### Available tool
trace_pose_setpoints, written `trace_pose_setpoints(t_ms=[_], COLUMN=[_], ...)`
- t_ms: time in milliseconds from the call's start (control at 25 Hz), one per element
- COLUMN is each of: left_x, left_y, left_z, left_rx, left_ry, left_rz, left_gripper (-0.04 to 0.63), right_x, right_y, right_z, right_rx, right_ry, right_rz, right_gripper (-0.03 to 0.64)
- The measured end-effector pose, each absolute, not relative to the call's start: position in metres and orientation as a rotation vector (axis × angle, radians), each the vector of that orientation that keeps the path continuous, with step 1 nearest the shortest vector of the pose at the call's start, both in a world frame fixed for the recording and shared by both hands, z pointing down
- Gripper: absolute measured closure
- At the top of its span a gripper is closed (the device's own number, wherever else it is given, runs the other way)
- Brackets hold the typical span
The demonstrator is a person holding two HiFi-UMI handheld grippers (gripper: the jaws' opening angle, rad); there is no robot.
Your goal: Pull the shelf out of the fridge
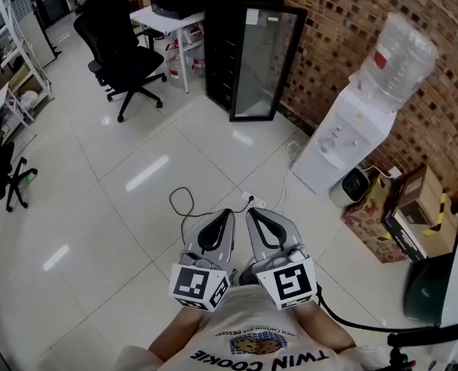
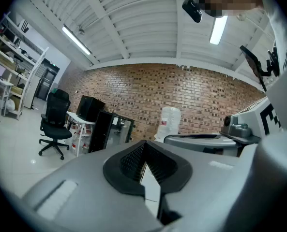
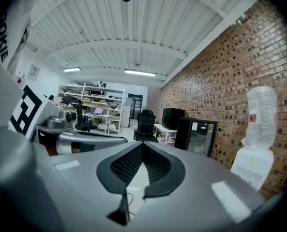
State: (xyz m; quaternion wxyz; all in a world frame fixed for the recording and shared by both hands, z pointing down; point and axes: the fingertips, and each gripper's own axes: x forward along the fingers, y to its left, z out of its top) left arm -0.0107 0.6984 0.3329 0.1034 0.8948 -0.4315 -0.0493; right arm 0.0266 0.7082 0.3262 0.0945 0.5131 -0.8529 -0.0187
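The black fridge [image 1: 253,62] with a glass door stands against the brick wall, far across the white floor; no shelf can be made out behind the glass. My left gripper [image 1: 228,214] and right gripper [image 1: 251,214] are held side by side close to the person's chest, far from the fridge. Both are shut with nothing between the jaws. In the left gripper view the fridge [image 2: 109,129] is small beyond the closed left gripper [image 2: 144,147]. In the right gripper view the fridge [image 3: 197,135] shows past the closed right gripper [image 3: 143,147].
A white water dispenser [image 1: 351,134] with a bottle stands right of the fridge. Cardboard boxes [image 1: 406,215] sit at the right. A black office chair [image 1: 124,62] and a white table [image 1: 167,22] are left of the fridge. A power strip and cable [image 1: 188,204] lie on the floor ahead.
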Motion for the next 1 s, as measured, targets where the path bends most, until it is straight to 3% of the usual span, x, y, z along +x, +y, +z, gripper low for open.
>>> trace_pose_setpoints(t_ms=[1000], left_x=[-0.006], left_y=[0.563], left_z=[0.334], left_rx=[2.618], left_ry=[-1.356], left_rz=[-0.07], left_gripper=[0.595], right_x=[0.027], right_y=[0.572], right_z=[0.329], right_rx=[1.46], right_ry=[-2.611], right_rz=[-0.013], right_gripper=[0.612])
